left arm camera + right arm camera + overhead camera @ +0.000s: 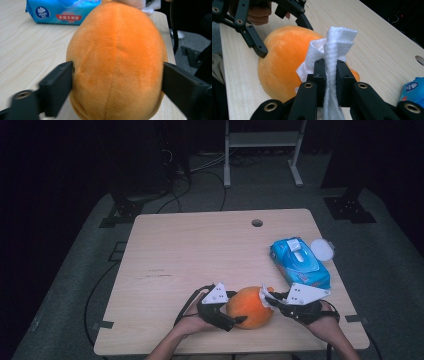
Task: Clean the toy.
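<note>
An orange plush toy lies near the front edge of the wooden table. My left gripper reaches in from the toy's left, one black jaw pressed on each side, shut on it. In the right gripper view that same left gripper clasps the toy's far end. My right gripper is shut on a folded white wipe, which rests against the toy's right side.
A blue pack of wet wipes lies at the table's right, with a white round lid beside it. A cable hole sits near the far edge. Beyond the table stand a white frame and dark stands.
</note>
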Demonstrator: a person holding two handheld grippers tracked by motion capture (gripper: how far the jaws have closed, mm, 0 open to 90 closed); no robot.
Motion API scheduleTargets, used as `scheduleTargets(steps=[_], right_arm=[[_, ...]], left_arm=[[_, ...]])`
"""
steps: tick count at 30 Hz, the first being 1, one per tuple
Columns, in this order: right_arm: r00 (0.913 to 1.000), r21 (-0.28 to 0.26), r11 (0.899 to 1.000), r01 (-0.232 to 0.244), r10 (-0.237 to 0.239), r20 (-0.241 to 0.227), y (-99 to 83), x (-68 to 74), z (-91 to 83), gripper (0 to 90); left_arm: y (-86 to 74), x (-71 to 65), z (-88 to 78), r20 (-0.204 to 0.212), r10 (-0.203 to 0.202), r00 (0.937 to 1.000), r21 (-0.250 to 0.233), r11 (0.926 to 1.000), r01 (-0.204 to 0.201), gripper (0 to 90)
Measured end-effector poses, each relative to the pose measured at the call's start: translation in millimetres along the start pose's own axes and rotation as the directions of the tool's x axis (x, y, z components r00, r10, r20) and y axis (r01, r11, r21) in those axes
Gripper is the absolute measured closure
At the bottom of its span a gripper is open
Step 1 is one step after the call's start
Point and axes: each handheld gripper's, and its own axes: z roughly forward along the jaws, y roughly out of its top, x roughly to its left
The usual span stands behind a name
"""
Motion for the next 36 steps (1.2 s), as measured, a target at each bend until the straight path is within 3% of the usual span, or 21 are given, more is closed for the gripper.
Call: scheduleTargets(steps=[2, 5, 6, 7, 9, 11, 13, 14, 16, 18, 21, 23, 25, 28, 30, 32, 34, 36], right_arm=[[0.9999, -0.011, 1.000, -0.010, 0.010, 0.009, 0.9, -0.8, -1.2, 79.4], [0.9993, -0.045, 0.999, -0.007, 0.008, 0.035, 6.3, -0.9, -4.1, 79.4], [0.9994, -0.053, 0.999, 0.000, 0.002, 0.035, 8.2, -0.3, -3.7, 79.4], [0.9993, -0.053, 0.998, 0.013, -0.011, 0.036, 11.3, 1.5, -1.5, 79.4], [0.9992, -0.032, 0.999, 0.031, -0.030, 0.026, 12.9, 4.4, 3.4, 79.4], [0.9995, -0.022, 0.999, 0.030, -0.030, 0.008, 9.9, 4.8, 8.0, 79.4], [0.9996, 0.000, 1.000, 0.019, -0.019, 0.019, 4.3, 2.2, 8.6, 79.4], [0.9994, 0.013, 1.000, 0.020, -0.021, 0.029, 2.3, 0.5, 8.4, 79.4], [0.9994, 0.024, 1.000, -0.004, 0.003, 0.034, -2.7, -2.8, 7.9, 79.4], [0.9994, 0.023, 1.000, -0.006, 0.006, 0.033, -2.0, -0.9, 8.3, 79.4], [0.9997, -0.004, 1.000, 0.022, -0.022, 0.008, 7.1, 6.2, 8.6, 79.4], [0.9991, -0.030, 0.999, 0.041, -0.041, -0.014, 15.9, 12.8, 8.2, 79.4], [0.9982, -0.036, 0.998, 0.059, -0.060, -0.007, 20.1, 15.0, 7.9, 79.4], [0.9987, -0.017, 0.999, 0.051, -0.051, 0.009, 15.2, 9.9, 7.8, 79.4], [0.9989, 0.010, 0.999, 0.033, -0.033, 0.032, 8.0, 4.9, 7.6, 79.5], [0.9995, 0.019, 1.000, 0.009, -0.009, 0.030, 2.8, 0.7, 7.1, 79.5], [0.9996, 0.018, 1.000, 0.001, -0.001, 0.027, 2.4, 0.5, 6.5, 79.5], [0.9997, 0.010, 1.000, 0.016, -0.016, 0.019, 6.8, 5.1, 6.6, 79.5]], left_arm=[[4.5, -4.2, -4.2, -0.060, 0.075, 0.9954, -0.030, 0.9966, -0.077, 31.8], [13.9, -11.5, -7.6, -0.155, 0.180, 0.9715, -0.049, 0.9807, -0.189, 35.7], [16.7, -13.6, -7.8, -0.161, 0.222, 0.9616, -0.031, 0.9727, -0.230, 35.7], [16.6, -14.9, -7.6, -0.151, 0.252, 0.9558, -0.018, 0.9660, -0.258, 35.7], [12.9, -15.8, -7.2, -0.141, 0.281, 0.9494, 0.006, 0.9592, -0.283, 35.1], [6.7, -11.4, -9.6, -0.108, 0.244, 0.9637, -0.015, 0.9688, -0.247, 31.2], [4.4, -5.5, -11.3, -0.113, 0.184, 0.9764, -0.028, 0.9818, -0.188, 22.1], [3.7, -2.1, -10.7, -0.113, 0.135, 0.9844, -0.038, 0.9895, -0.140, 18.4], [2.9, 2.2, -9.0, -0.104, 0.084, 0.9910, -0.038, 0.9953, -0.089, 16.4], [2.7, -1.1, -7.6, -0.100, 0.121, 0.9875, -0.037, 0.9914, -0.126, 23.5], [3.9, -9.8, -5.9, -0.096, 0.214, 0.9720, -0.015, 0.9761, -0.217, 29.2], [4.9, -15.8, -5.4, -0.080, 0.283, 0.9559, 0.005, 0.9590, -0.283, 30.5], [4.9, -17.5, -5.5, -0.071, 0.300, 0.9514, 0.005, 0.9539, -0.300, 30.5], [3.5, -15.3, -7.6, -0.056, 0.281, 0.9580, -0.009, 0.9593, -0.282, 28.0], [3.6, -9.6, -9.4, -0.057, 0.226, 0.9724, -0.026, 0.9734, -0.228, 21.6], [4.8, -4.1, -8.8, -0.056, 0.146, 0.9878, -0.034, 0.9885, -0.148, 16.2], [4.1, -0.5, -6.1, -0.051, 0.111, 0.9925, -0.013, 0.9936, -0.112, 14.5], [3.1, -3.3, -5.9, -0.056, 0.134, 0.9894, -0.015, 0.9907, -0.135, 19.3]])
